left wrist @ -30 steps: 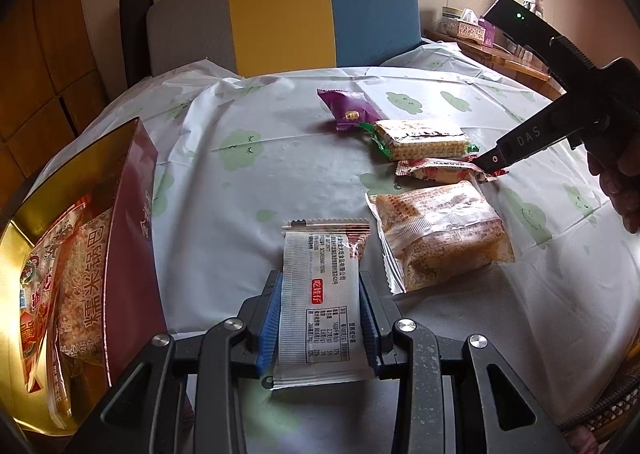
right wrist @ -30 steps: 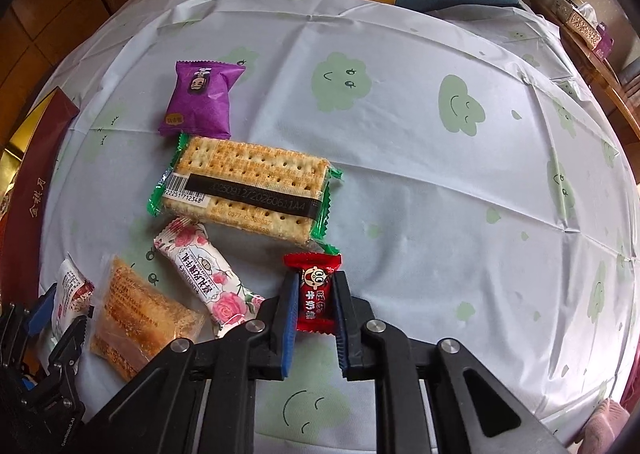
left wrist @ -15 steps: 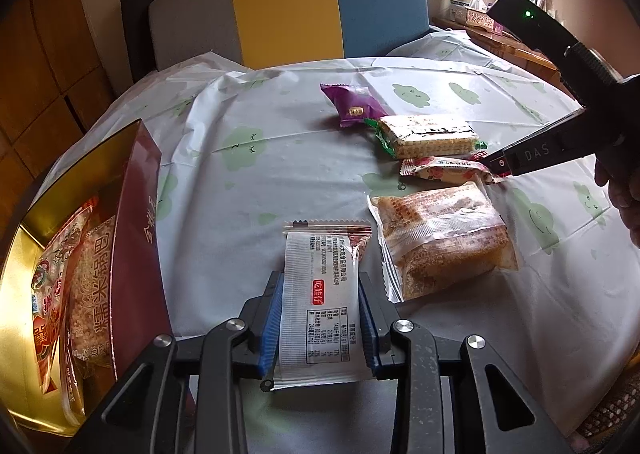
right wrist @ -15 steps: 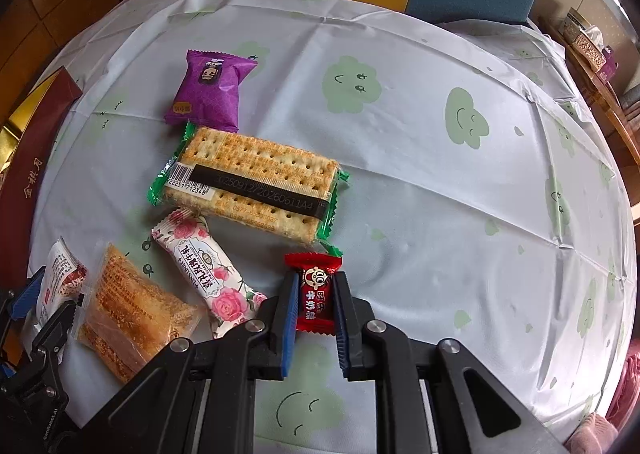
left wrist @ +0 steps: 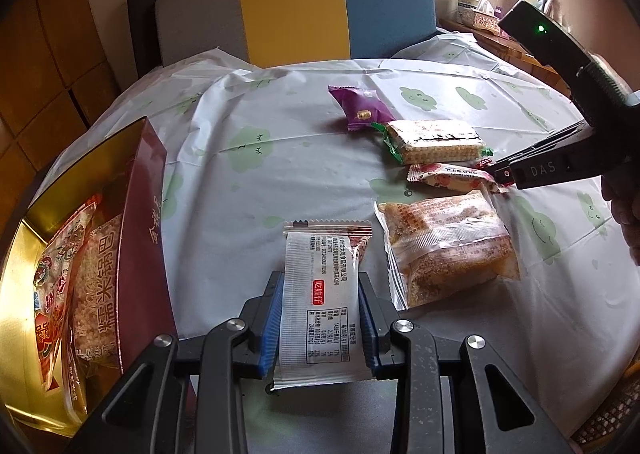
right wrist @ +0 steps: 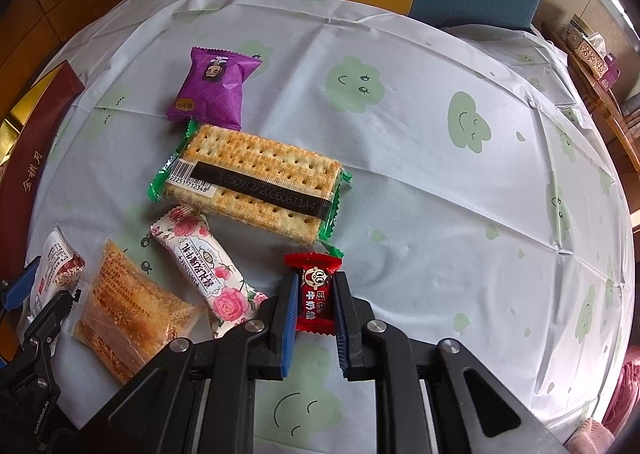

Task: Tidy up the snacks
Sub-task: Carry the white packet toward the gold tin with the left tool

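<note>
My left gripper (left wrist: 319, 290) is shut on a white snack packet (left wrist: 318, 306) with printed text, held just above the tablecloth. To its left stands a gold and maroon box (left wrist: 136, 222) with several snack bags inside. My right gripper (right wrist: 315, 296) is shut on a small red candy (right wrist: 316, 296), close over the table. On the cloth lie a purple packet (right wrist: 214, 88), a cracker pack (right wrist: 256, 182), a rose-patterned packet (right wrist: 206, 268) and a clear-wrapped golden pastry (right wrist: 128, 306). The right gripper (left wrist: 506, 174) also shows in the left wrist view, beside the rose packet (left wrist: 448, 176).
A round table (right wrist: 460, 194) carries a white cloth with green cloud faces. A grey, yellow and blue chair (left wrist: 296, 2) stands behind it. A tissue box (left wrist: 482, 12) sits on a wooden sideboard at the right. A hand (left wrist: 624, 206) holds the right gripper.
Both grippers keep their grips and barely shift. The views have tilted slightly, so the snacks sit a little lower in the right wrist view.
</note>
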